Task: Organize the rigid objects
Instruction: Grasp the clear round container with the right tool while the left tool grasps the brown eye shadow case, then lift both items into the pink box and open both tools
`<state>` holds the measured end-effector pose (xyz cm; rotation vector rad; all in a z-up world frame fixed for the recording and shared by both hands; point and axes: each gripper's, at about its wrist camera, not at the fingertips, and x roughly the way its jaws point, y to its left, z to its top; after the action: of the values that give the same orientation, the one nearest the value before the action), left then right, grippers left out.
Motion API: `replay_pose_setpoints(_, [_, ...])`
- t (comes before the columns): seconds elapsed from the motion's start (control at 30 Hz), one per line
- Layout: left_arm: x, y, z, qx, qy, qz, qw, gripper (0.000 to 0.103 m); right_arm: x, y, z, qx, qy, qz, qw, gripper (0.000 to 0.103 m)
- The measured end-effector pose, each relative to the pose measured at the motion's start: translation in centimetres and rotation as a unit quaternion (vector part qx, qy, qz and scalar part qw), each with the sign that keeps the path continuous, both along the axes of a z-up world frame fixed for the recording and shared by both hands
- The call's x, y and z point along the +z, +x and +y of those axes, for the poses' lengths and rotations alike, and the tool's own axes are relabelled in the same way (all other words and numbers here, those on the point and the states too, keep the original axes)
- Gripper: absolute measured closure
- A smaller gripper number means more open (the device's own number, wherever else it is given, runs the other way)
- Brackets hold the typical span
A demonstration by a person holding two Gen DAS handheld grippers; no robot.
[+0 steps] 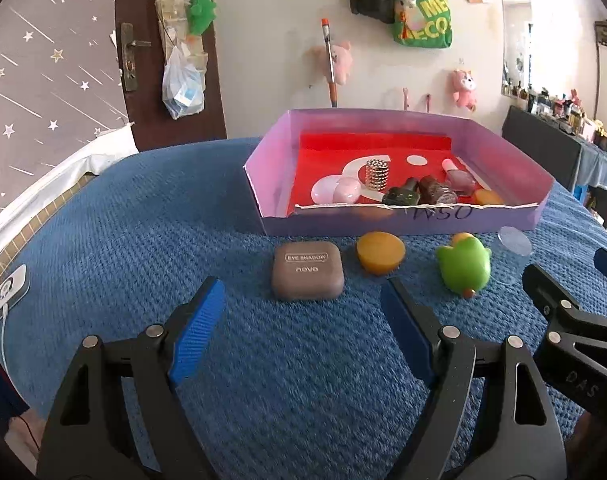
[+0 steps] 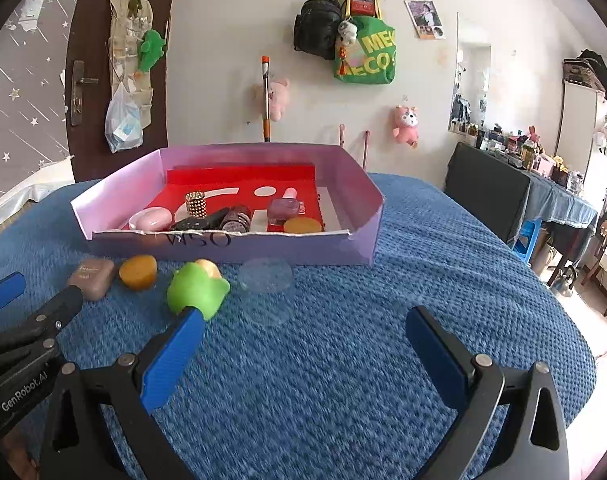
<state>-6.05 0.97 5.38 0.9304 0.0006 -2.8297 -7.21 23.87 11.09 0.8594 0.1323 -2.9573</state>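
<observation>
Sitting in a row before the lilac box, four loose things wait on the blue cover.

Left to right along the box's near wall: one brown eye-shadow case lying flat, its lettering facing the left gripper; one orange half-round; one green toy, long axis running away from the box; one clear disc. Both the left gripper and the right gripper hover with fingers spread, nothing between them.
</observation>
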Motion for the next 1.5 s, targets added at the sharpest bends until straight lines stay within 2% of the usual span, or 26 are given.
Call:
replay_pose_setpoints(0.2, [0.1, -2.7, -0.9, -0.002, 0.005, -0.037, 0.9993, 0.023, 0.5, -2.5, -0.3, -0.001, 0.002, -0.029, 1.0, 0.0])
replay_pose_setpoints(0.3, [0.0, -3.9, -1.3, 0.001, 0.002, -0.054, 0.9985, 0.023, 0.3, -4.3, 0.1, 0.001, -0.02, -0.07, 0.997, 0.0])
replay_pose_setpoints(0.4, [-0.3, -5.1, -1.8, 0.001, 0.01, -0.072, 0.9973, 0.024, 0.0, -5.6, 0.3, 0.002, -0.025, -0.102, 0.994, 0.005])
replay_pose_setpoints(0.57, [-1.1, -6.4, -2.1, 0.002, 0.008, -0.091, 0.9958, 0.025, -0.6, -7.3, 0.2, -0.002, -0.029, -0.127, 0.991, 0.009])
replay_pose_setpoints(0.63, [-1.2, -6.9, -1.9, -0.005, 0.006, -0.095, 0.9954, 0.027, -0.9, -7.8, 0.2, -0.003, -0.031, -0.14, 0.99, 0.016])
replay_pose_setpoints(0.7, [-1.4, -7.2, -1.5, -0.011, 0.001, -0.101, 0.9949, 0.034, -1.3, -8.1, 0.3, -0.001, -0.038, -0.151, 0.988, 0.018])
replay_pose_setpoints(0.87, [-2.1, -8.0, -1.2, -0.028, 0.016, -0.122, 0.992, 0.053, -1.6, -8.3, 0.9, 0.003, -0.061, -0.161, 0.985, 0.019])
replay_pose_setpoints(0.9, [-2.2, -8.0, -1.1, -0.032, 0.022, -0.124, 0.9915, 0.053, -1.6, -8.3, 0.9, 0.006, -0.062, -0.162, 0.985, 0.021])
replay_pose_setpoints(0.97, [-2.2, -8.0, -1.1, -0.033, 0.026, -0.123, 0.9916, 0.054, -1.5, -8.1, 0.8, 0.016, -0.065, -0.16, 0.985, 0.028])
replay_pose_setpoints(1.13, [-2.0, -7.6, -1.3, -0.041, 0.044, -0.117, 0.9913, 0.054, -1.3, -7.6, -0.1, 0.053, -0.067, -0.153, 0.984, 0.06])
replay_pose_setpoints(1.23, [-1.4, -7.0, -1.0, -0.05, 0.039, -0.107, 0.9923, 0.054, -1.2, -7.4, -0.5, 0.061, -0.063, -0.15, 0.985, 0.06])
replay_pose_setpoints(1.33, [-0.7, -6.5, -0.7, -0.053, 0.029, -0.093, 0.9938, 0.054, -0.9, -7.3, -0.2, 0.064, -0.08, -0.149, 0.983, 0.061])
replay_pose_setpoints(1.5, [-0.3, -6.2, -0.8, -0.054, 0.031, -0.089, 0.9941, 0.054, 0.0, -6.8, -0.6, 0.072, -0.076, -0.133, 0.986, 0.061])
